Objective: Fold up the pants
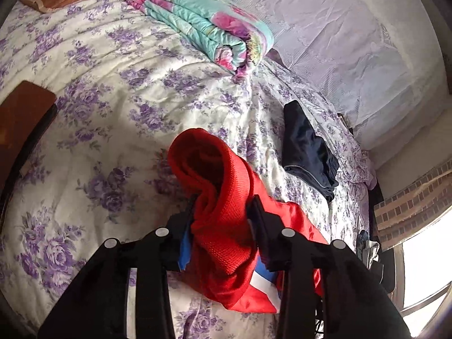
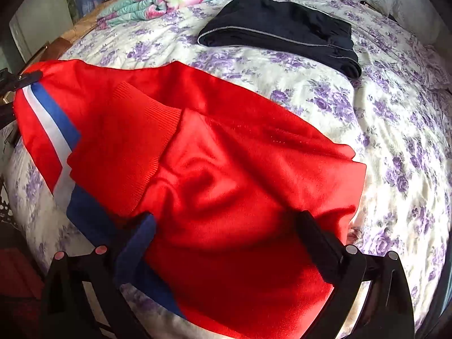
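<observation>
- The left gripper [image 1: 223, 209] is clamped on a bunched ribbed end of the red pants [image 2: 226, 169]; the right gripper [image 2: 226, 226] gapes wide over them, grasping nothing.
- The pants sprawl across the bed's near edge: light, limp, probably slippery; best pinched at hem or waistband.
- The bedspread [image 1: 113, 84] is soft and rumpled.
- Folded dark pants [image 2: 276, 28] lie mid-bed, and a folded quilt [image 1: 197, 22] lies at the far edge.
</observation>
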{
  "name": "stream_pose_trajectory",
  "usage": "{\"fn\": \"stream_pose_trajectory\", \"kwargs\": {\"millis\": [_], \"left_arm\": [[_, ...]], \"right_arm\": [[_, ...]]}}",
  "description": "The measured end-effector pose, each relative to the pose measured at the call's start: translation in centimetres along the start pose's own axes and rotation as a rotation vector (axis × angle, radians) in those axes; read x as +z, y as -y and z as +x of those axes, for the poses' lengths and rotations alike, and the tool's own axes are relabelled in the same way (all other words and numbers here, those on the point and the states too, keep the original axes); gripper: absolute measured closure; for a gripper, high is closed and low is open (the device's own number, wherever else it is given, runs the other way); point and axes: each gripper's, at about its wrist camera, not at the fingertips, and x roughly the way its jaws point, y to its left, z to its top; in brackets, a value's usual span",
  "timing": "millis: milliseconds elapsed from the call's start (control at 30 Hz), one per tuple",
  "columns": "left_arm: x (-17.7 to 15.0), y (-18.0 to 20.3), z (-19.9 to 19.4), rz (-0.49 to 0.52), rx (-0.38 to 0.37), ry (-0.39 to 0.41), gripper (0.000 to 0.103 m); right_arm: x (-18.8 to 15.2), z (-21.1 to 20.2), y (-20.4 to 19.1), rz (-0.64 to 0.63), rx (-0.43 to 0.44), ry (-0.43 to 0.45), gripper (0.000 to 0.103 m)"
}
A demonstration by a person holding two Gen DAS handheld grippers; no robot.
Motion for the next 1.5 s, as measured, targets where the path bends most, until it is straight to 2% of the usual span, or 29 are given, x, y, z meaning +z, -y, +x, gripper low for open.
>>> {"fn": "stream_pose_trajectory", "kwargs": {"millis": [100,200,333,400,500,567,600,633,667,700,733,767,800,833,867,933,1067,1100,1167,1233,1267,1333,1400,1500], "left_arm": [[0.4,3.4,-1.3,0.103,-0.017,0.03,0.07],[0.3,7.4,-2.2,0.222,-0.039,0.053,0.07],[-0.9,14.3,-2.0,0.377,-0.143,0.043,0.072],[-2.0,17.9,-0.9,0.449,-0.217,-0.002,0.075],[-5.7,23.4,2.8,0.589,-0.333,-0.137,0.077],[-9.7,26.1,7.5,0.674,-0.389,-0.311,0.077],[-12.3,26.9,10.7,0.693,-0.381,-0.454,0.077],[-14.2,27.3,12.8,0.685,-0.37,-0.57,0.08],[-15.4,27.6,13.8,0.681,-0.388,-0.646,0.08],[-16.0,28.0,13.8,0.698,-0.404,-0.664,0.08],[-16.0,28.6,12.8,0.744,-0.406,-0.62,0.079],[-15.5,29.0,11.7,0.777,-0.402,-0.558,0.066],[-14.6,29.0,10.5,0.785,-0.403,-0.495,0.054],[-13.7,28.8,9.6,0.776,-0.399,-0.446,0.032],[-12.5,28.4,8.7,0.755,-0.385,-0.394,0.024],[-10.0,26.4,7.6,0.687,-0.314,-0.327,0.021],[-5.9,20.1,8.2,0.498,-0.114,-0.3,0.021],[-5.2,18.1,8.4,0.434,-0.072,-0.31,0.021],[-5.5,15.3,9.6,0.399,-0.012,-0.376,0.021],[-7.9,13.7,11.9,0.459,0.083,-0.465,0.018],[-9.1,13.1,12.8,0.483,0.115,-0.489,0.013],[-10.6,12.1,13.4,0.492,0.081,-0.478,0.004],[-10.8,12.0,13.3,0.515,0.061,-0.458,0.004],[-10.4,12.7,12.1,0.562,0.071,-0.419,0.005]], "right_arm": [[0.3,-1.2,0.4,-0.01,0.02,0.011,0.004],[-1.0,-3.2,3.0,0.082,0.029,0.08,0.004],[-3.3,-4.2,8.5,0.322,0.05,0.102,0.004],[-4.9,-4.5,11.3,0.455,0.065,0.113,0.004],[-7.4,-5.1,14.5,0.608,0.076,0.125,0.004],[-8.8,-5.6,15.8,0.66,0.067,0.134,0.004],[-9.4,-5.9,16.4,0.675,0.058,0.137,0.004],[-9.8,-6.1,16.9,0.684,0.05,0.14,0.004],[-10.3,-6.4,17.3,0.688,0.046,0.147,0.004],[-10.5,-6.8,17.5,0.686,0.043,0.159,0.004],[-10.7,-7.1,17.7,0.679,0.037,0.171,0.004],[-10.7,-7.5,17.8,0.668,0.032,0.185,0.004],[-10.3,-7.6,17.6,0.653,0.034,0.201,0.004],[-9.6,-7.7,17.1,0.629,0.049,0.22,0.004],[-8.6,-7.8,16.7,0.599,0.064,0.239,0.004],[-6.2,-8.0,14.8,0.517,0.089,0.272,0.004],[-0.8,-7.2,9.6,0.301,0.125,0.284,0.004],[0.3,-6.9,8.3,0.251,0.12,0.284,0.004],[2.0,-5.7,5.9,0.146,0.066,0.251,0.004],[2.3,-3.0,4.6,0.071,-0.02,0.143,0.004],[1.7,-1.2,4.7,0.057,-0.013,0.094,0.004],[-0.3,0.6,6.3,0.137,0.074,0.107,0.003],[-0.8,0.4,7.7,0.225,0.134,0.096,0.003],[-0.4,-1.6,6.9,0.18,0.081,0.127,0.003]]}}
